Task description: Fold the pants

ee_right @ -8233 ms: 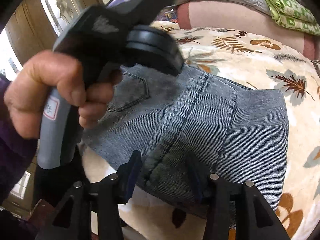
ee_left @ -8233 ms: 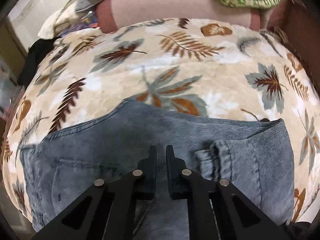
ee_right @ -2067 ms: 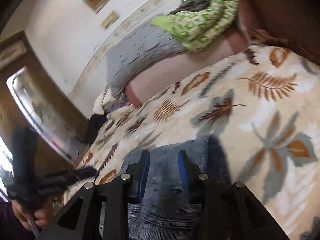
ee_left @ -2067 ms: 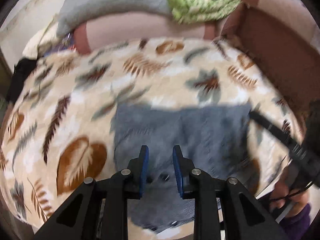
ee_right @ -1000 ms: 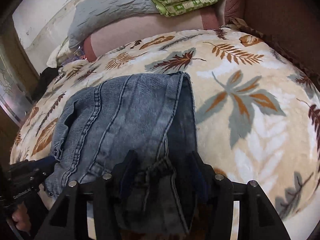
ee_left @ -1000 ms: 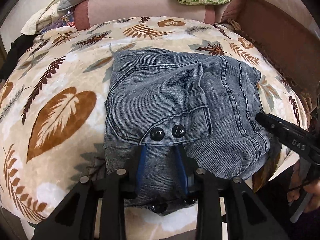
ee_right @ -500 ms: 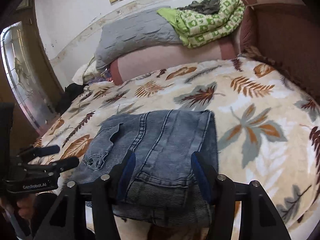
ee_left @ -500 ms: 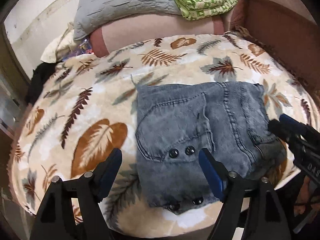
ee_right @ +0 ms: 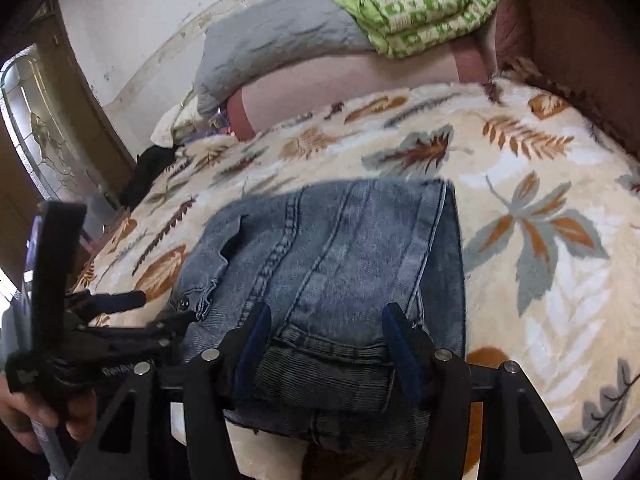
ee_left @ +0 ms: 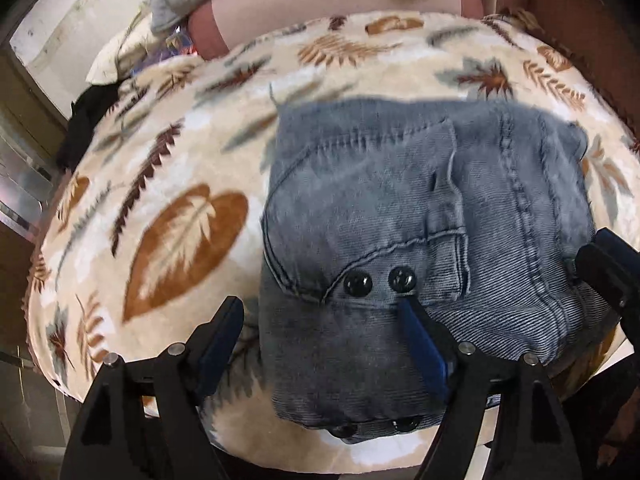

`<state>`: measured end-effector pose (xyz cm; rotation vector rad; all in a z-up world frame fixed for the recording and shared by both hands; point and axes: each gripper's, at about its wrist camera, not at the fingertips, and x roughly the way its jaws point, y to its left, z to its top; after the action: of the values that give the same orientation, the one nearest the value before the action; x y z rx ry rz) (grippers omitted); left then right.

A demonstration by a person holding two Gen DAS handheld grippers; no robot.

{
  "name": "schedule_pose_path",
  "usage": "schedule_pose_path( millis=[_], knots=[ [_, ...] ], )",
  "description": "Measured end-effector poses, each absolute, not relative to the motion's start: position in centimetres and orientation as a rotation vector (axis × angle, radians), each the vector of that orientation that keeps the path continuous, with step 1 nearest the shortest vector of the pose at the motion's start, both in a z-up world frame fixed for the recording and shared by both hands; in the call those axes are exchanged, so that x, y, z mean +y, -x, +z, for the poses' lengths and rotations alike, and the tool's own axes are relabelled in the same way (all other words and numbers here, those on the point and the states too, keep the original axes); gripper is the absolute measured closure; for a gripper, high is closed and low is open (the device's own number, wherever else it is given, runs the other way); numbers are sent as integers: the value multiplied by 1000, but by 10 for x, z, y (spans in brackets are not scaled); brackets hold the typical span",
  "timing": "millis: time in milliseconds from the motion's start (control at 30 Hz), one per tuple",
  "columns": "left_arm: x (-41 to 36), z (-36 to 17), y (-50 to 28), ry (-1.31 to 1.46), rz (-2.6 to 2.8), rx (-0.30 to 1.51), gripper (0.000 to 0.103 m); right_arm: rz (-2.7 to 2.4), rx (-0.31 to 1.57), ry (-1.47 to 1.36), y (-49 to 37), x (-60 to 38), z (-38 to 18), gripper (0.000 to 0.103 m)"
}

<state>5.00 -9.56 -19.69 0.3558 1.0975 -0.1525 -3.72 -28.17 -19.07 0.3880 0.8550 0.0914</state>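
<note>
The grey-blue jeans point(ee_left: 400, 208) lie folded into a compact stack on the leaf-print blanket point(ee_left: 180, 240), their pocket flap with two black buttons facing up. My left gripper point(ee_left: 320, 320) hovers over the stack's near left corner. Its jaws are opening wide, one finger over the blanket and the other over the denim, with no pinch on the cloth. My right gripper point(ee_right: 326, 332) is open and straddles the near edge of the jeans point(ee_right: 340, 248), whose waistband lies flat between the fingers. Each view shows the other gripper at its edge: the right gripper point(ee_left: 608, 264) and the left gripper point(ee_right: 120, 320).
A grey pillow point(ee_right: 280, 44) and a green patterned quilt point(ee_right: 420, 8) lie on a pink bolster at the back. A brown padded wall point(ee_right: 580, 40) bounds the right side. A black garment point(ee_right: 148, 172) sits at the far left by a glazed door point(ee_right: 40, 132).
The left jaws were shut on the denim below the buttons; they have let go and spread wide. The right gripper has drawn back from the bunched edge, which now lies flat.
</note>
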Motion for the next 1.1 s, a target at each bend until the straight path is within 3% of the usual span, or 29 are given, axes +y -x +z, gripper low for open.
schedule_pose_path(
  millis=[67,233,400,533,633,833,1100],
  knots=[
    [-89,-197,-49,-323,-126,1086,11,98,895,-404,34,-283,-200,39],
    [-77,-204,-47,-237,-136,1117,9,129,935,-453,33,-292,-210,38],
    [-100,-203,-29,-460,-126,993,9,128,945,-427,35,-290,-213,38],
    [-97,-200,-41,-427,-144,1051,9,139,929,-433,38,-293,-209,38],
    [-85,-187,-51,-362,-143,1105,10,140,867,-498,50,-307,-194,38],
    [-61,-141,-52,-363,-45,952,10,-30,689,-520,80,-346,-169,35],
    [-32,-105,-42,-309,-23,852,10,-50,690,-447,80,-339,-159,33]
  ],
)
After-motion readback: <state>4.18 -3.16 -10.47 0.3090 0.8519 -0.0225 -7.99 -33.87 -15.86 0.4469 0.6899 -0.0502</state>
